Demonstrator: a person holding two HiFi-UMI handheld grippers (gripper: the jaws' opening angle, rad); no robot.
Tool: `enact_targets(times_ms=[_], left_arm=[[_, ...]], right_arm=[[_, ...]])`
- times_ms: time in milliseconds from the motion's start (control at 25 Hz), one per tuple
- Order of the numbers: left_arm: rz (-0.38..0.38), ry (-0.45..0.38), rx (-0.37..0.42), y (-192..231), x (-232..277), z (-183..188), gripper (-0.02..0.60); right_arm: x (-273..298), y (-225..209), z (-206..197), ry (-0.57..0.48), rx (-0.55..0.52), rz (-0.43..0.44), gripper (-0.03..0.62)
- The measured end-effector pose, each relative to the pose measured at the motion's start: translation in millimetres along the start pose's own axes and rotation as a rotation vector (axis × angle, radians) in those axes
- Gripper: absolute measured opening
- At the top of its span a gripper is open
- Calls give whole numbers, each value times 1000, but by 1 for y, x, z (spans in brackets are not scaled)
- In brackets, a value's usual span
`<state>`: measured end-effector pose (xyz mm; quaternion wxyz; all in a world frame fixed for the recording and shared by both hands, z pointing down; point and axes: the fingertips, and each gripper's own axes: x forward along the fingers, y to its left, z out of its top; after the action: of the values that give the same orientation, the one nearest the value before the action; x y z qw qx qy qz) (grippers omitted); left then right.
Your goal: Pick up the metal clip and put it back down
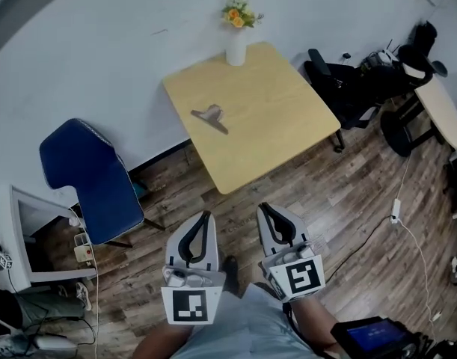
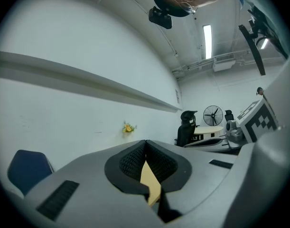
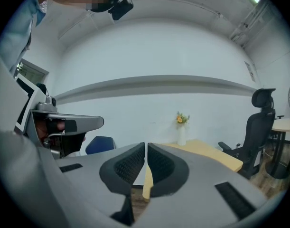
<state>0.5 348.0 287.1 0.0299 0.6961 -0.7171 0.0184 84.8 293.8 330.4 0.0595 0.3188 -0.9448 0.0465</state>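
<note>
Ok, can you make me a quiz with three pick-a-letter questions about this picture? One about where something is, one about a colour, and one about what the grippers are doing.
1. Where is the metal clip?
A) on the floor
B) on the wooden table
C) on a shelf

2. What colour is the chair left of the table?
A) red
B) blue
C) green

3. How are the left gripper and the right gripper?
A) both shut, holding nothing
B) both wide open
C) both shut on flowers

Answers:
1 B, the clip lies flat on the tabletop.
2 B, its seat and back are dark blue.
3 A, in each gripper view the jaws meet with nothing between them.
</note>
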Motion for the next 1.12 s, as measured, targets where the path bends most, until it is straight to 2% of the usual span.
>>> enact_targets(times_ms=[240, 480, 640, 920, 1120], left_arm=[[-20, -47, 14, 11, 35, 22, 18], [-37, -6, 22, 7, 75, 11, 18], [-35, 22, 40, 9, 121, 6, 18], [-7, 54, 65, 5, 208, 11, 18], [48, 33, 83, 4, 246, 34, 18]], right_arm=[[26, -24, 33, -48, -29, -30, 49], [52, -56, 27, -43, 2, -42, 49], [83, -85, 22, -26, 29, -26, 49], [142, -153, 28, -26, 65, 12, 49], [175, -185, 60, -47, 49, 61, 49]])
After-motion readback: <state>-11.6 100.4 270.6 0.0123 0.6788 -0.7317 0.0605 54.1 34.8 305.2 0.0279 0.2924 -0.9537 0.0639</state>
